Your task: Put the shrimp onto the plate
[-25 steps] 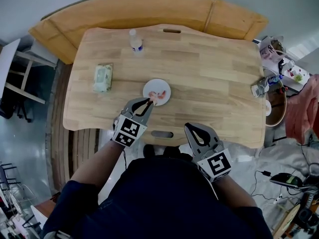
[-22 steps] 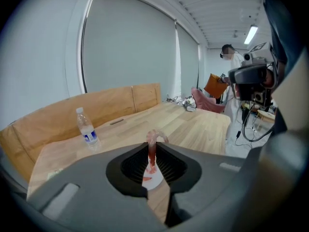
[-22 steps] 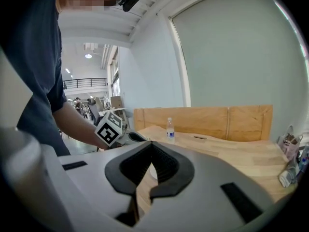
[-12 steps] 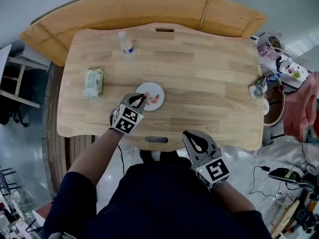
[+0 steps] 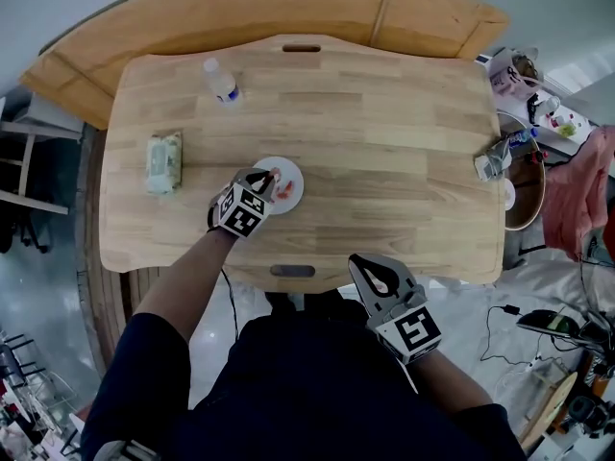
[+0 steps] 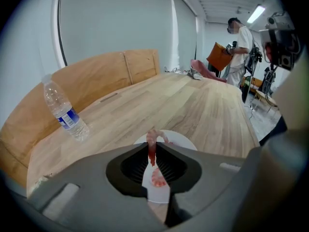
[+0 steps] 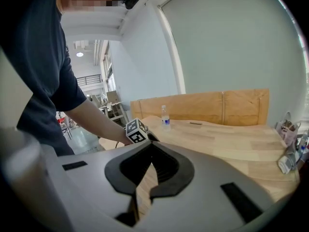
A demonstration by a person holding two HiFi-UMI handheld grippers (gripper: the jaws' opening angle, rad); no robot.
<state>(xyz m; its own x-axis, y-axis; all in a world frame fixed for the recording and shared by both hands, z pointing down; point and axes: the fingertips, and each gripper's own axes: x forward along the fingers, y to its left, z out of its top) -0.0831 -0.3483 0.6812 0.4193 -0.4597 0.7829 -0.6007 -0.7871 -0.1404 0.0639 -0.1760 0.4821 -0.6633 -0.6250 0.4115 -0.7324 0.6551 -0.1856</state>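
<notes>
- The left gripper (image 6: 152, 145) has its jaws pinched together on a shrimp (image 6: 153, 138), whose pale pink end sticks up just past the tips.
- Right under and just ahead of those tips lies the white plate (image 6: 182, 140). The held shrimp hangs over it, and I cannot tell whether it touches.
- Lower in the slit between the same jaws a second pink piece (image 6: 157, 178) shows, apparently lying on the plate.
- Ahead and to the left of this gripper a water bottle (image 6: 65, 112) stands upright on the wooden table (image 6: 207, 105), well apart from it.
- In the head view a pack of wipes (image 5: 161, 161) lies flat to this gripper's left, apart from it.
- The right gripper (image 7: 152, 146) has its jaws closed tip to tip with nothing between them. It is held off the table's near edge, with the plate well ahead and to its left.
</notes>
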